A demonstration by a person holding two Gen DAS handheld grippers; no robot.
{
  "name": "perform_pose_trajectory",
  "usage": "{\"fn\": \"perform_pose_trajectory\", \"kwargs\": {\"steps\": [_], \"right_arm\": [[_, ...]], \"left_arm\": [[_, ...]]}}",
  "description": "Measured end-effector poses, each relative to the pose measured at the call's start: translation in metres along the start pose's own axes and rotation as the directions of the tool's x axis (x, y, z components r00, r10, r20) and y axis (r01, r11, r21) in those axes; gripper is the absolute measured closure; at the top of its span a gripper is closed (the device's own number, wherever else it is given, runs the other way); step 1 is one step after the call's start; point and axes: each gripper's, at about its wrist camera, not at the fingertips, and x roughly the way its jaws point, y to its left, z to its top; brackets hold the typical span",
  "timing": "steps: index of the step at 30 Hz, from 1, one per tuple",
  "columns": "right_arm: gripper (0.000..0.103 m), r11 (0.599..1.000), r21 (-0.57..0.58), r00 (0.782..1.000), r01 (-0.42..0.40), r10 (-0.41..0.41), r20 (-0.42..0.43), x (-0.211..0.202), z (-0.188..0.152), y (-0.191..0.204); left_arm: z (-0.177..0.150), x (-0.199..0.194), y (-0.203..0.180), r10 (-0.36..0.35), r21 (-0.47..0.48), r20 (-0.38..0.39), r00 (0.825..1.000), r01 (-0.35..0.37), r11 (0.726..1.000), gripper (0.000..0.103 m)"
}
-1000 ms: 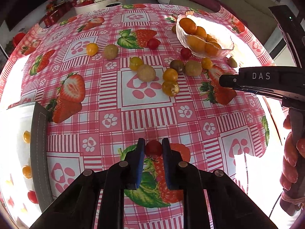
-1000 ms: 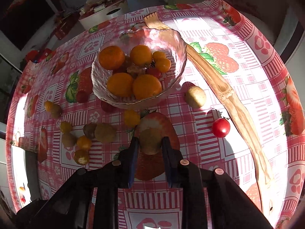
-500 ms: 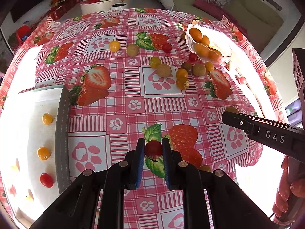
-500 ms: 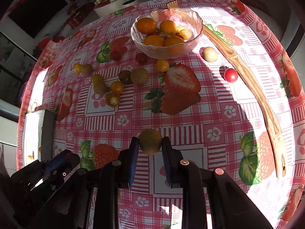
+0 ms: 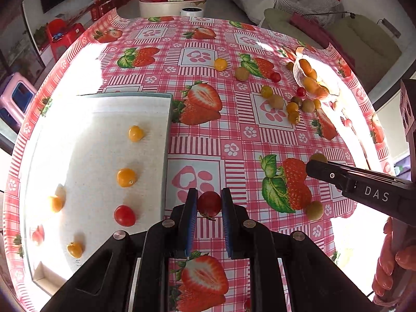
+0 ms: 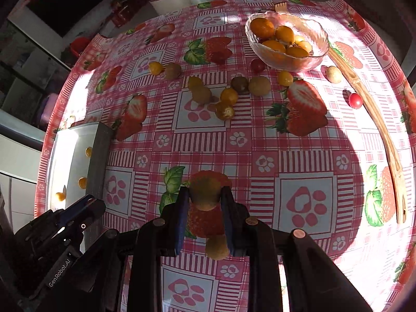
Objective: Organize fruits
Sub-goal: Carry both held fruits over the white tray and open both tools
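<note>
My left gripper (image 5: 208, 204) is shut on a red cherry tomato (image 5: 208, 204), held above the tablecloth just right of the white tray (image 5: 78, 143). The tray holds several yellow and red cherry tomatoes. My right gripper (image 6: 205, 195) is shut on a brownish-green round fruit (image 6: 205, 193), above the cloth; it shows at the right in the left wrist view (image 5: 319, 165). A second brownish-green fruit (image 6: 217, 247) lies on the cloth under the right gripper. A glass bowl (image 6: 319, 52) of oranges stands at the far right.
Several loose small fruits (image 6: 226, 98) lie scattered in the table's middle, near the bowl. A long wooden fork (image 6: 374, 114) lies along the right edge with a red tomato (image 6: 355, 100) beside it. The left gripper's body (image 6: 52, 236) shows at the lower left.
Both grippers have drawn back from the bowl toward the near-left side with their fruits. The white tray has come much closer to the left gripper.
</note>
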Motion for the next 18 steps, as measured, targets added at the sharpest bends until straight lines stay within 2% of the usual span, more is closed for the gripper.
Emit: {"fn": "perform_pose_trajectory", "kwargs": {"steps": [8,18], "right_arm": [[0.076,0.995,-0.088,0.999,-0.037,0.034,-0.035,0.014,0.001,0.060],[0.076,0.976,-0.198,0.994,-0.090,0.075,-0.081,0.035,-0.002,0.141]], "left_arm": [[-0.015,-0.014,0.063,0.065,-0.086,0.005,0.998,-0.064,0.994,0.084],[-0.035,-0.033,0.138,0.134,-0.209,0.011,0.991,-0.129,0.969,0.084]]}}
